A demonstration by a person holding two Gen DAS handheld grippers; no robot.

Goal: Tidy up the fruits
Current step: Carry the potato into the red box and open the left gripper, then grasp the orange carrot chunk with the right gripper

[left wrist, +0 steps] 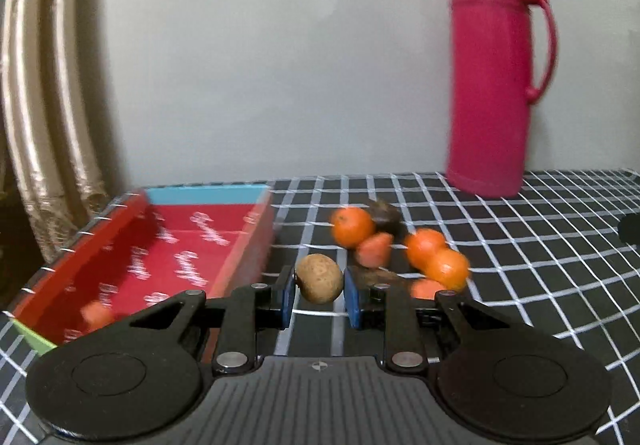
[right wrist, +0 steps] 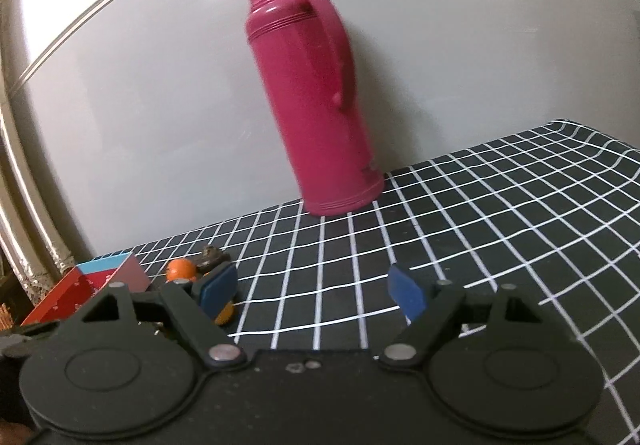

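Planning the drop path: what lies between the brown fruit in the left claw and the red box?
In the left wrist view, only bare checked cloth separates the brown fruit, gripped by the left claw, from the red box.

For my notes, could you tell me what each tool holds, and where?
Left tool: brown fruit, gripped at its two sides. Right tool: nothing.

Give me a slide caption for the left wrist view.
Left gripper shut on a brown fruit, between the red box and the oranges on the checked cloth.
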